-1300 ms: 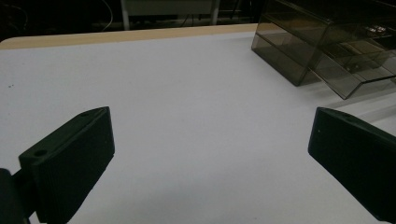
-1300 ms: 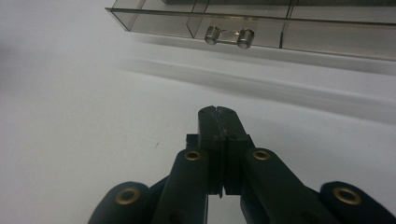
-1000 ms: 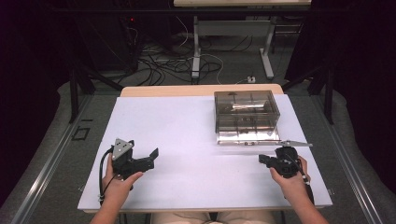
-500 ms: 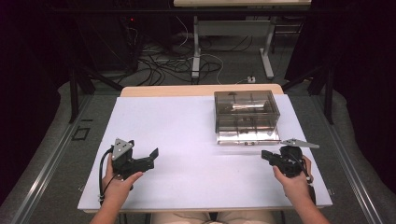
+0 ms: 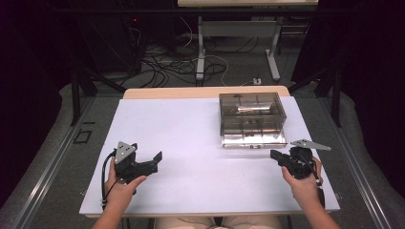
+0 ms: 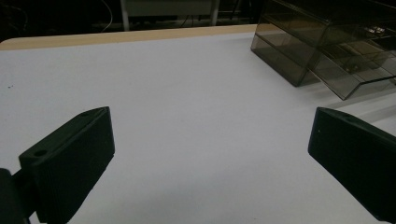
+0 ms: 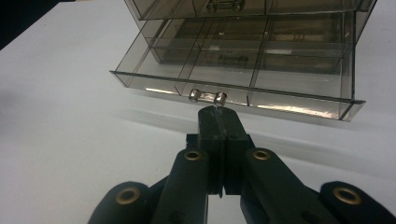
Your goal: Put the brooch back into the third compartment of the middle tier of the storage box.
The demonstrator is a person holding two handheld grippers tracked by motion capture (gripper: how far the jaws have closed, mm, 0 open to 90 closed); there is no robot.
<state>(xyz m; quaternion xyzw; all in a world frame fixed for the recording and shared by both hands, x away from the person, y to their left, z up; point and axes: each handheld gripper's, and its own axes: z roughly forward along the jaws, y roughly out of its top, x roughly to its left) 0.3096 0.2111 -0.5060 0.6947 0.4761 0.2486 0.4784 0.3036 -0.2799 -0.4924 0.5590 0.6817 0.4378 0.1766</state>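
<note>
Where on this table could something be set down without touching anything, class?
The broad white stretch left of the clear drawer box, between the wooden far edge and the left tongs, is bare. So is the near strip between the two tongs. It is crowded by the pulled-out drawer, where the right tongs sit close.

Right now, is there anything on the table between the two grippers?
No. In the high view, only bare white table separates the left gripper from the right gripper; the smoky plastic drawer box sits farther back.
</note>
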